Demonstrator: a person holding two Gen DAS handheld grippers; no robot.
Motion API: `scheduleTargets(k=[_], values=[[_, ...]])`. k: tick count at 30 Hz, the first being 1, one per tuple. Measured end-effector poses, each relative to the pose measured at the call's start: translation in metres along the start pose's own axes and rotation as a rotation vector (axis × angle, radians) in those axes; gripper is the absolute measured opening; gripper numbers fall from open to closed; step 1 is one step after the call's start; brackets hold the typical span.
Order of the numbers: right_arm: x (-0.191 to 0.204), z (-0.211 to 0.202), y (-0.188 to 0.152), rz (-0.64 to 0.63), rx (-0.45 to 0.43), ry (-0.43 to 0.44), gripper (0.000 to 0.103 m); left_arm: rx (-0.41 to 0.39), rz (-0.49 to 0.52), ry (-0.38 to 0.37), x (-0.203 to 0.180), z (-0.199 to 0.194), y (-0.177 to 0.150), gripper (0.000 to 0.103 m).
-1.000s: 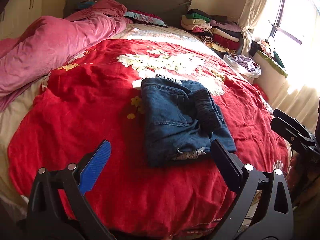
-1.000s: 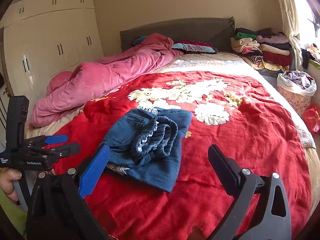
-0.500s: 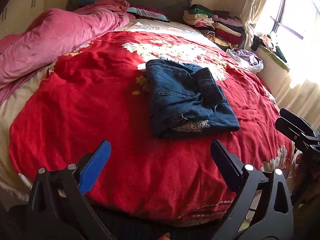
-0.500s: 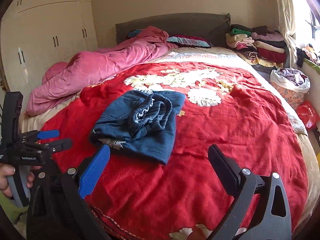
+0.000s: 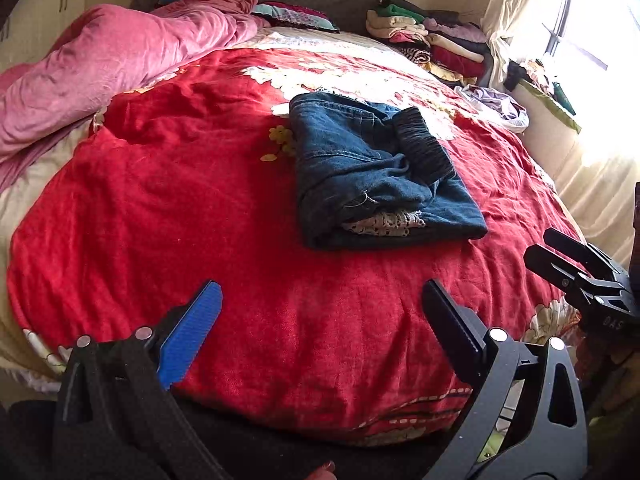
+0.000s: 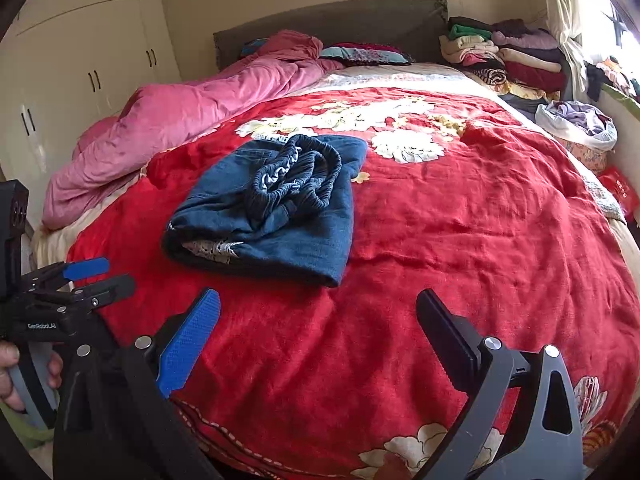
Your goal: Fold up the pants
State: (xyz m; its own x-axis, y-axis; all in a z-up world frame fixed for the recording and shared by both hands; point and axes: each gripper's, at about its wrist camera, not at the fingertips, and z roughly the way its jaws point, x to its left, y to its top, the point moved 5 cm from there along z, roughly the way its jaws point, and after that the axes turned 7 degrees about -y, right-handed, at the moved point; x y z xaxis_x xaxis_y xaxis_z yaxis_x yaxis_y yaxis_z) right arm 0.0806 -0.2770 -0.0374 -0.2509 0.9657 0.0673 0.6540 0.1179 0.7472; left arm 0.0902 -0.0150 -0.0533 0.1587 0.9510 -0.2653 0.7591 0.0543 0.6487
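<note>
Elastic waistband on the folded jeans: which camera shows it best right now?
The right wrist view. There the elastic waistband faces the camera, bunched open on top of the folded jeans, pale lining showing. The left wrist view shows it only side-on, as a dark ribbed strip.

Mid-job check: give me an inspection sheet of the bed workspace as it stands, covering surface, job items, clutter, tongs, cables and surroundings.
Surface: red floral blanket over the bed, wrinkled, bare near the foot.
Job's things: blue jeans lie folded in a compact bundle mid-bed, elastic waistband bunched on top, a lace-trimmed edge showing at the near end.
Clutter: pink duvet heaped along the far side; stack of folded clothes by the headboard; bag of laundry beside the bed.
Tongs: left tongs open, empty, short of the jeans; right tongs open, empty, also clear of them.
Cables: nothing seen.
Surroundings: white wardrobe, curtained window, a hand on the left handle.
</note>
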Motion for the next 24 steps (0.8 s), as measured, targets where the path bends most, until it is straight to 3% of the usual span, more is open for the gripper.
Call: scheduleTargets(k=[24], values=[[0.0069,-0.0019,0.0018,-0.023,0.007,0.002,0.098,-0.001,-0.021,0.025,0.0077,-0.0021,-0.0032,0.093]])
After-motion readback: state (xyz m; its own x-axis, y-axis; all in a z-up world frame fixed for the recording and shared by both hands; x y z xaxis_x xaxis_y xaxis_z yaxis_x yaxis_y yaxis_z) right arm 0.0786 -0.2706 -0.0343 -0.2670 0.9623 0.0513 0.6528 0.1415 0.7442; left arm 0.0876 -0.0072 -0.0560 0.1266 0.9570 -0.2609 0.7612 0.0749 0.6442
